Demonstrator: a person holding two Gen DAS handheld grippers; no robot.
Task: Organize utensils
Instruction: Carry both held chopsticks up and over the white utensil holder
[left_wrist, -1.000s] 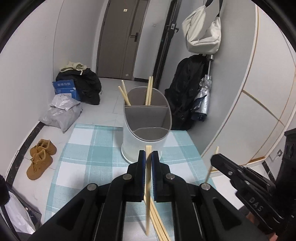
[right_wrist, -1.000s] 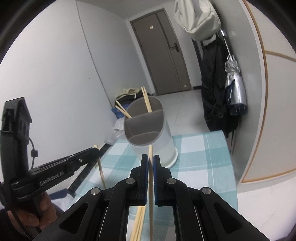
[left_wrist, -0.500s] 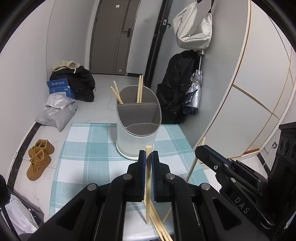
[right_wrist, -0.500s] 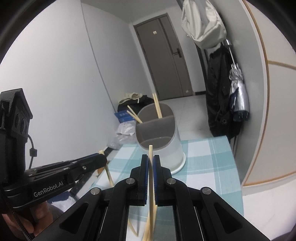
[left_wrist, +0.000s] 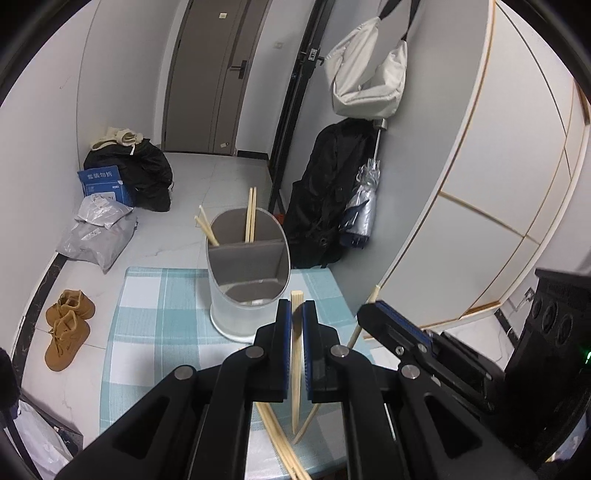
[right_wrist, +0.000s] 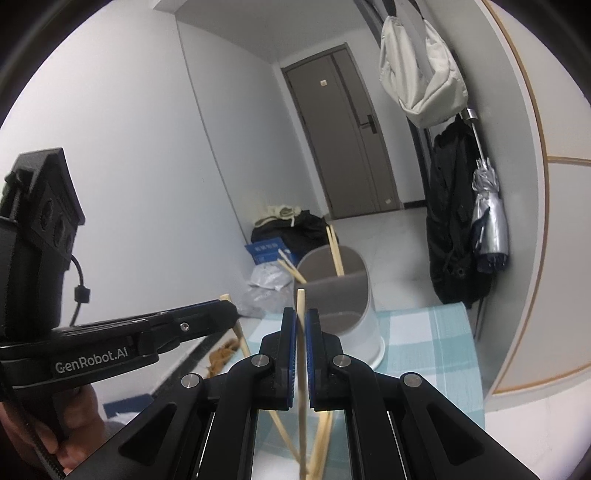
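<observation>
Gripping, item one: left gripper (left_wrist: 295, 314), blue-padded jaws clenched on a single chopstick (left_wrist: 295, 354) held near upright, blunt end poking just above the fingertips, tip hanging down over the table. Gripper levelled forward, raised above the checked tablecloth (left_wrist: 155, 317), aimed at the utensil holder (left_wrist: 247, 288) just ahead.

Item two: right gripper (right_wrist: 301, 325), jaws likewise clamped on a second chopstick (right_wrist: 301, 369), upright, top end clear above the pads. Seen from the left wrist view it sits to the right of the left gripper, angled in from the table's right edge. From the right wrist view the left gripper (right_wrist: 225, 314) reaches in from the left, a bare hand (right_wrist: 44, 435) around its handle.

Item three: utensil holder, frosted oval tub with grey divider, standing on the tablecloth; four chopsticks in its far compartment (left_wrist: 243, 229), near compartment showing only grey lining.

Item four: loose chopsticks (left_wrist: 280, 435) lying on the table beneath the left gripper.

Item five: floor beyond, brown shoes (left_wrist: 66, 332), grey parcel bags (left_wrist: 98, 236), blue box (left_wrist: 105, 184).
</observation>
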